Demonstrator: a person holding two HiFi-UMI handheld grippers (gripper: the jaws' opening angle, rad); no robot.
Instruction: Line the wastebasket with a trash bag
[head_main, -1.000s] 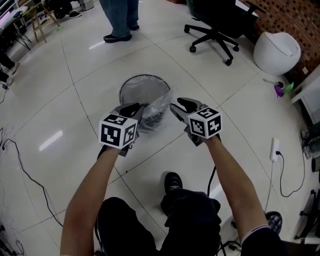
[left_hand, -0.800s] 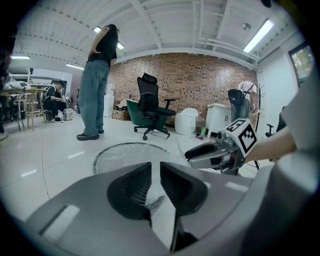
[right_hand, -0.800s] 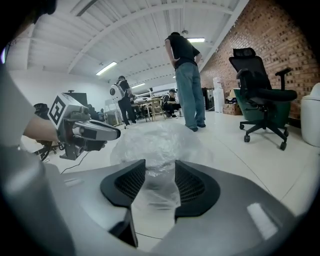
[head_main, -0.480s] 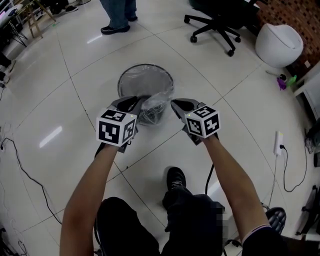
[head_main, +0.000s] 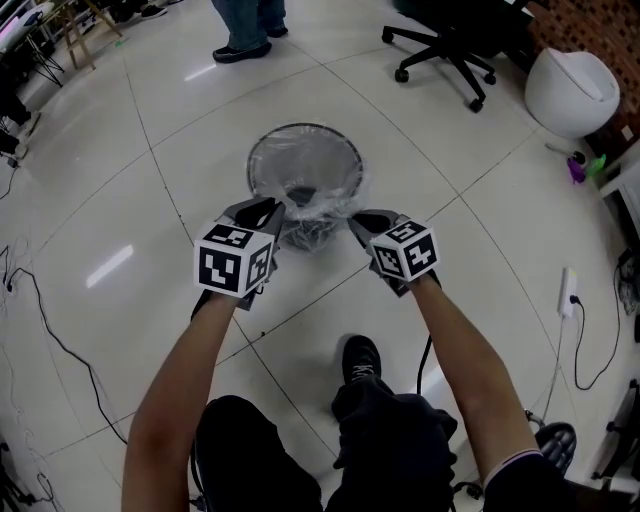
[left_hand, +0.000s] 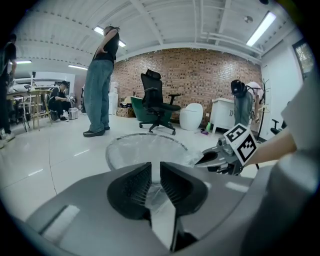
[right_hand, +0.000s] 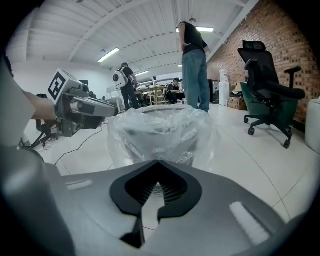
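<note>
While both arms reach out and down, the left gripper (head_main: 268, 208) pinches a fold of the clear trash bag (head_main: 322, 198), its jaws a little apart on the plastic. The right gripper (head_main: 362, 218) is squeezed closed at the bag's near edge; I cannot tell if plastic is caught in it. The round wastebasket (head_main: 262, 150) stands upright on the floor (head_main: 150, 190), mouth up, with the bag draped over its rim. An office chair (head_main: 450, 45) and a standing person (head_main: 245, 30) are well behind it. A cable (head_main: 50, 325) lies off to the left.

trash bag (head_main: 300, 160): clear, faintly milky film. wastebasket (head_main: 312, 235): dark mesh. left gripper (head_main: 267, 211), right gripper (head_main: 360, 220): grey shells, black pads, cubes with black-and-white square markers. floor (head_main: 470, 210): glossy white tiles, thin dark joints. office chair (head_main: 450, 40): black.
</note>
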